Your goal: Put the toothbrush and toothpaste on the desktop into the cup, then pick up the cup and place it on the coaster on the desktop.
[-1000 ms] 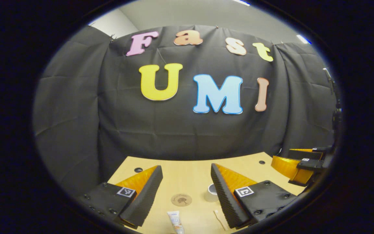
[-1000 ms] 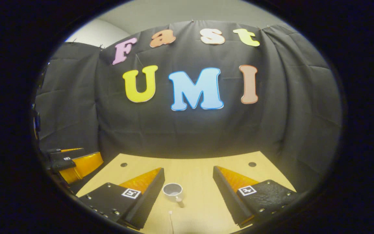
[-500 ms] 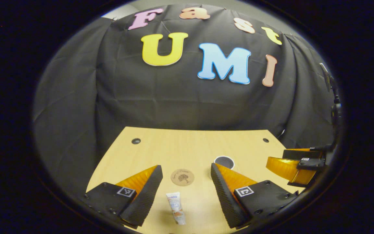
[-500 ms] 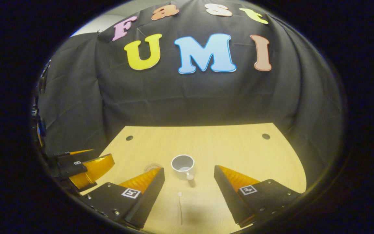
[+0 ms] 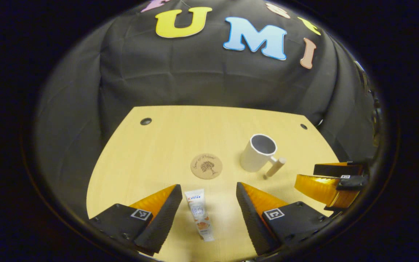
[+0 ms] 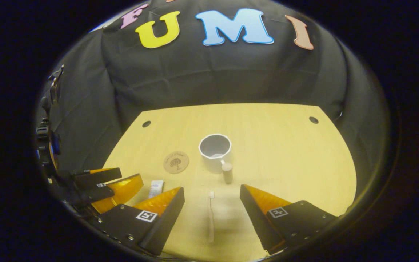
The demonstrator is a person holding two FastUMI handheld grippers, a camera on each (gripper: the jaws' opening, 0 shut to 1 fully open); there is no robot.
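The pale wooden surface [image 5: 166,142] carries everything, and the cup serves as the landmark. The left claw [image 5: 206,214] hangs over the surface's near edge with its two fingers wide apart and nothing between them but the toothpaste lying below. The right claw [image 6: 211,218] hangs likewise, fingers spread wide and gripping nothing, with the toothbrush lying on the surface below the gap. In the left gripper view the right claw [image 5: 327,180] also appears at the right edge, nearer the camera than the cup; in the right gripper view the left claw [image 6: 113,182] shows at the left edge, well apart from the cup.

The white cup [image 6: 215,153] stands upright near the middle of the surface, its mouth open upward, its stubby handle [image 6: 227,172] pointing toward the near edge. The round coaster [image 5: 206,166] lies flat just to the cup's left, apart from it. The toothpaste [image 5: 200,213], a white tube, lies flat on the near side of the coaster, farther from the cup. The toothbrush [image 6: 211,216], slim and pale, lies on the near side of the cup's handle, its head toward the cup, not touching it.
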